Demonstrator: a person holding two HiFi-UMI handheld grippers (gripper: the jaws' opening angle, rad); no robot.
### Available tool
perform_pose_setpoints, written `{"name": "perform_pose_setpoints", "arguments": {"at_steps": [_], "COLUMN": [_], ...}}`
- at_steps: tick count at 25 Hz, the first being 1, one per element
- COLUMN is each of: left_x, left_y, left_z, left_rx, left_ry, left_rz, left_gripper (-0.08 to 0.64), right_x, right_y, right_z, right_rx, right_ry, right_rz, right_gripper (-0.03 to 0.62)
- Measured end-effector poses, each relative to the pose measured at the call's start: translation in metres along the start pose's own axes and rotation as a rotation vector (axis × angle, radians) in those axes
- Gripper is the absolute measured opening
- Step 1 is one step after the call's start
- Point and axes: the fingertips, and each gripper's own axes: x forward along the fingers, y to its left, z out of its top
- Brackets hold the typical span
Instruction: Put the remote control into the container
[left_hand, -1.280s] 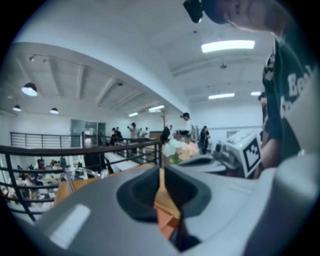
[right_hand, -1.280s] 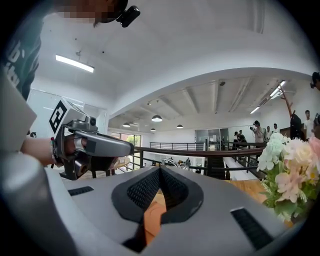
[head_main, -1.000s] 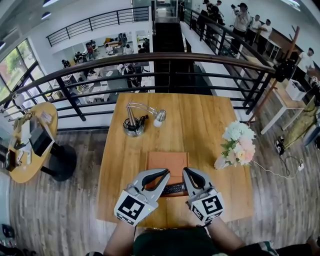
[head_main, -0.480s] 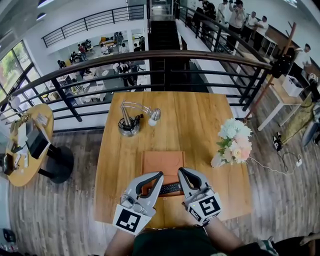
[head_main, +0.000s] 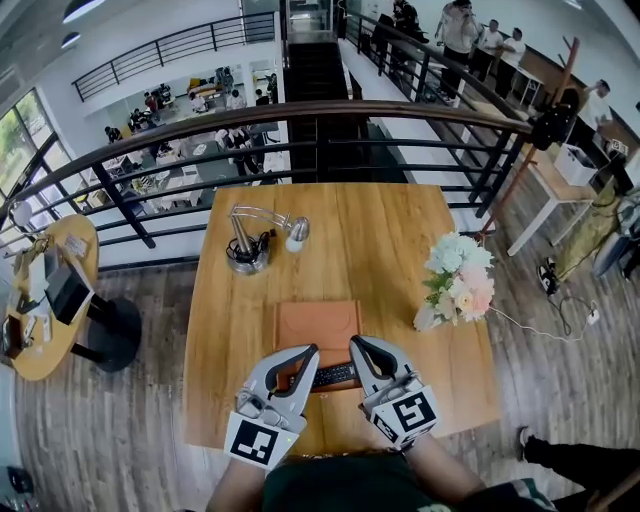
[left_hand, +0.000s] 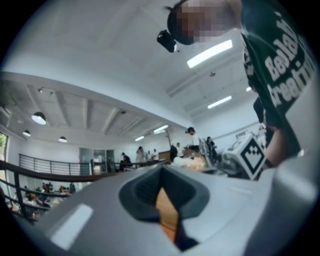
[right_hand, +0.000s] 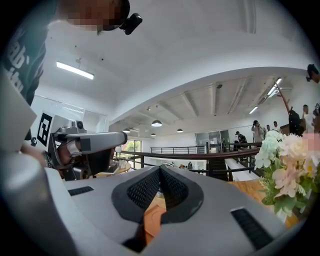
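Beyond the railing (head_main: 300, 110) the floor drops to a busy hall below. On this side stands a wooden surface (head_main: 385, 235) with a lamp (head_main: 250, 248) at the back and flowers (head_main: 455, 285) at the right, both well apart from the work.

The remote (head_main: 333, 376) lies at the near edge of the orange container (head_main: 315, 322). I cannot tell whether it rests on the rim or just short of it. Its long axis runs across the view, left to right, with the right end set slightly farther away. Which end is the front is too small to tell.

The left gripper (head_main: 309, 353) and the right gripper (head_main: 357, 346) flank it, one at each end. Each has its jaws pressed together at the tips with nothing between them, so neither holds the remote.

The main risk, as I judge it, comes from working with closed jaws. If the two grippers squeeze the remote end to end, it could buckle upward or shoot out sideways. If it is nudged instead, an uneven push could swing it round, or its far edge could catch on the container rim and tip it. A slip toward the person could send it off the near edge of the surface, which is close.
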Motion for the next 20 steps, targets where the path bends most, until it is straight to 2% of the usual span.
{"name": "perform_pose_setpoints", "arguments": {"at_steps": [7,12,17,20], "left_x": [-0.004,-0.008,-0.009,-0.01], "left_y": [0.007,0.008,0.01,0.009], "left_z": [-0.005,-0.001,0.0,0.0], "left_rx": [-0.012,0.024,0.004,0.019], "left_ry": [0.013,0.012,0.006,0.012], "left_rz": [0.037,0.013,0.034,0.032], "left_gripper": [-0.002,-0.002,-0.002,-0.002], "right_x": [-0.006,-0.005,-0.007,-0.007], "right_y": [0.006,0.005,0.01,0.016], "right_z": [0.006,0.012,0.017,0.02], "right_rx": [-0.018,-0.05,-0.08,-0.111], "right_ry": [-0.033,-0.053,-0.064,-0.074], "right_rz": [-0.005,-0.025,-0.013,0.003], "right_gripper": [0.015,0.015,0.015,0.015]}}
